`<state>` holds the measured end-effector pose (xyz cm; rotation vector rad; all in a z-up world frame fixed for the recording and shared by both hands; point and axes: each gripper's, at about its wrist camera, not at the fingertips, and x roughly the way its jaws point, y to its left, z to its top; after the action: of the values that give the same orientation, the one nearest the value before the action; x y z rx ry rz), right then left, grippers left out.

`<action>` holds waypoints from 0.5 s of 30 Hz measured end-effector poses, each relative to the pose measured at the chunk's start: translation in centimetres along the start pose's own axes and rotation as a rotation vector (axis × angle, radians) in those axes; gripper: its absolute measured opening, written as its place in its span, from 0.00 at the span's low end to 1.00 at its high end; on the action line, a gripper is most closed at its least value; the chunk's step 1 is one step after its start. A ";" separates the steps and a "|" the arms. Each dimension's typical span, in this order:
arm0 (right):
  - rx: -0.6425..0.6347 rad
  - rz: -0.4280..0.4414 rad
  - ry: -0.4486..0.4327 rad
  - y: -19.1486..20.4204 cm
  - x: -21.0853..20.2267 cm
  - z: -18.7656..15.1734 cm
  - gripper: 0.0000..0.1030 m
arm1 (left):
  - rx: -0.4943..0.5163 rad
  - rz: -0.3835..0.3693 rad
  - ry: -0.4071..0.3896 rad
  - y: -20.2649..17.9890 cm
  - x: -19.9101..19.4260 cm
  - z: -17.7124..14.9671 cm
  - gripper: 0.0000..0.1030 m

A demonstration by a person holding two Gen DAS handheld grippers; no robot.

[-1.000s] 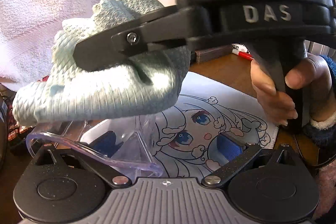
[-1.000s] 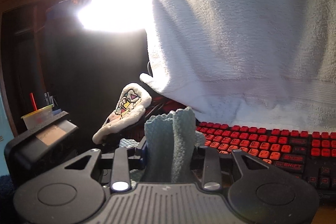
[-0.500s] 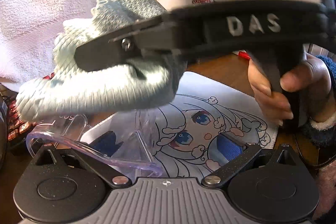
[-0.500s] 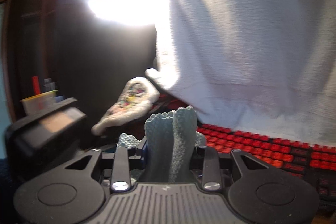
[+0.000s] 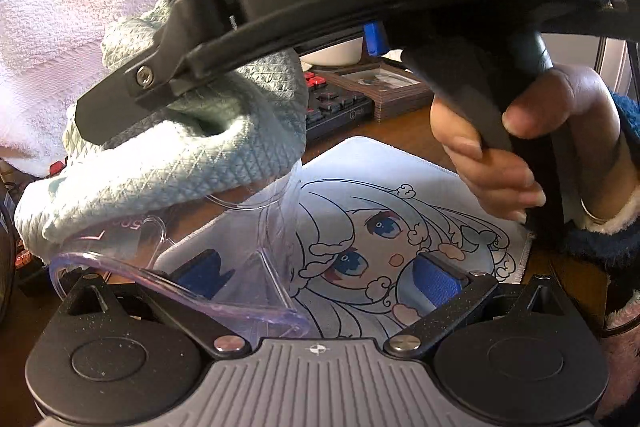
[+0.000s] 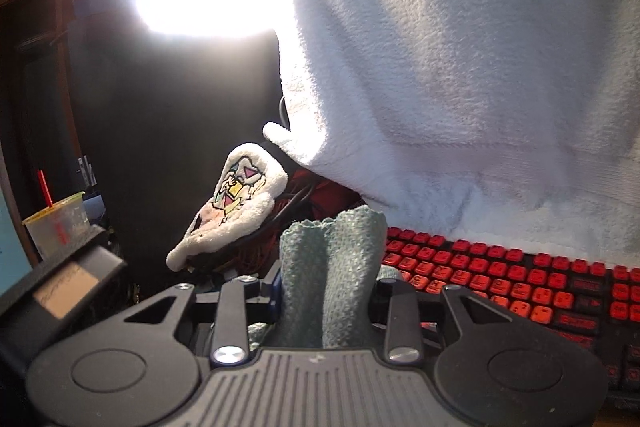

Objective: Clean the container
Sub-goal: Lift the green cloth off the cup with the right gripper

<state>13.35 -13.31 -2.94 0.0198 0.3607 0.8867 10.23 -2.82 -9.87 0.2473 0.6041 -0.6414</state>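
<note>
Clear plastic container [image 5: 256, 259], purple-tinted rim

Your red-keyed keyboard [image 6: 520, 287] sits under the white towel [image 6: 460, 67] (draped low); a cartoon-printed mat [image 5: 400, 227] covers the desk [image 5: 408, 127].

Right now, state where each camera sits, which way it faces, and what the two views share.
Left wrist: on the left gripper, facing across the clear container and mouse mat; the right gripper and a hand cross above.
Right wrist: on the right gripper, facing the white towel and red keyboard.
Shared: the green cloth clamped in the right gripper, also towel and keyboard.
</note>
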 end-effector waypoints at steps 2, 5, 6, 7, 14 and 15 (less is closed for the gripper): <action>0.008 0.013 0.002 -0.2 0.0 0.2 0.36 | 0.000 0.000 0.000 -0.3 -0.1 0.0 1.00; -0.005 0.030 -0.013 -0.2 -0.9 0.4 0.48 | 0.000 0.000 0.000 -0.8 -0.2 0.0 1.00; -0.014 0.033 -0.020 -0.1 -1.2 0.4 0.52 | 0.000 0.000 0.000 -1.0 -0.2 0.0 1.00; -0.032 0.035 -0.023 0.1 -1.5 0.4 0.58 | 0.000 0.000 0.000 -1.2 -0.2 0.0 1.00; -0.091 0.002 -0.039 0.7 -2.6 -0.6 0.64 | -0.001 0.000 0.001 -0.8 0.6 0.0 1.00; -0.087 -0.003 -0.037 0.6 -2.7 -0.8 0.64 | -0.001 0.000 0.001 -0.7 0.6 -0.1 1.00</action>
<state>11.11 -15.06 -2.81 -0.0446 0.2876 0.8973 10.13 -3.63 -10.35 0.2464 0.6052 -0.6415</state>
